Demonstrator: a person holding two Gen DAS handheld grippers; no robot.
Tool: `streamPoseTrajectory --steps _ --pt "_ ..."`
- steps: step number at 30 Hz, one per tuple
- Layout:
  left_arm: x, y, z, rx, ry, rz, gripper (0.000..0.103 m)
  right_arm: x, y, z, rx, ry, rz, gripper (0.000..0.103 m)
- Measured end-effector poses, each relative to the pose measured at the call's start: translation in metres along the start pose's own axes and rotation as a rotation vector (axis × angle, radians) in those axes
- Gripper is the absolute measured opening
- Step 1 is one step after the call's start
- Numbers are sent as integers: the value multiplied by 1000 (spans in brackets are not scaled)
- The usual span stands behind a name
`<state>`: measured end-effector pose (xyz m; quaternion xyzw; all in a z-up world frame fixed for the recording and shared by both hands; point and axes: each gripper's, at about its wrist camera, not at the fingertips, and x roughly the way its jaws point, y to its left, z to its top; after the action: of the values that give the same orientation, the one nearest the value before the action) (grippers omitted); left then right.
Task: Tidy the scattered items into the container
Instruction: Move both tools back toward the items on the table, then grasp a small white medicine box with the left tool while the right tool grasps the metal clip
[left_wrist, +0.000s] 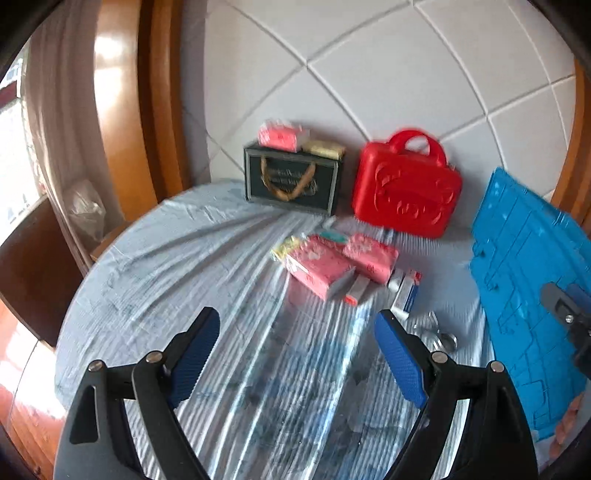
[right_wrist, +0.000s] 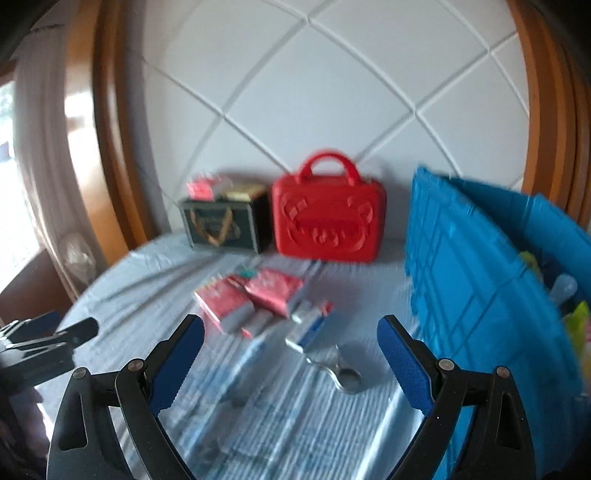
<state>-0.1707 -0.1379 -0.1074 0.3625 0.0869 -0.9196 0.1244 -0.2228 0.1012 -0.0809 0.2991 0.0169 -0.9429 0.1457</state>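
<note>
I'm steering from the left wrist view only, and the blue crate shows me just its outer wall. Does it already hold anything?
Observer: Yes. The right wrist view looks over the blue crate wall: a pale bottle and yellow-green packaging lie inside.
Operator: Is the right claw holding something?
Observer: No. The right claw is open and empty above the striped cloth.
Operator: What lies nearest it?
Observer: A small metal tool, blurred, lies on the cloth between its fingers, in front of the pink packs.
</note>
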Motion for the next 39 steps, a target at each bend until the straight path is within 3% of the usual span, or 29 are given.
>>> streamPoseTrajectory --steps 5,13,20,22,26,30,31,33,35,36,37,39 --pt "57 -15 1 21 78 -63 86 45 -16 -13 35 96 -46 96" --pt "189 -61 -10 193 147 -155 86 136 -39 -62 88 222 -115 96" --pt "291 -101 -16 308 175 -186 86 202 -72 -104 178 240 -153 96" --pt "307 -113 -16 350 171 -173 86 215 -80 -112 182 274 -150 96" --pt "337 -128 -17 362 247 -200 86 232 -86 -124 131 334 -159 96" --pt "350 -134 -11 327 223 -208 84 244 -91 -127 92 352 -174 96" --pt "351 -134 -10 320 216 -202 82 246 -93 -126 90 349 -175 96" --pt "347 -133 -12 308 200 -198 54 253 -97 -127 88 347 -170 96" --pt "337 -132 -20 307 190 -200 35 257 -97 -128 92 349 -157 91" --pt "331 -130 -25 302 189 -198 28 259 -95 -129 91 352 -149 80" --pt "325 -129 -30 296 193 -193 27 258 -92 -129 76 348 -163 74" --pt "312 -127 -42 279 202 -182 27 255 -86 -128 73 338 -153 51"
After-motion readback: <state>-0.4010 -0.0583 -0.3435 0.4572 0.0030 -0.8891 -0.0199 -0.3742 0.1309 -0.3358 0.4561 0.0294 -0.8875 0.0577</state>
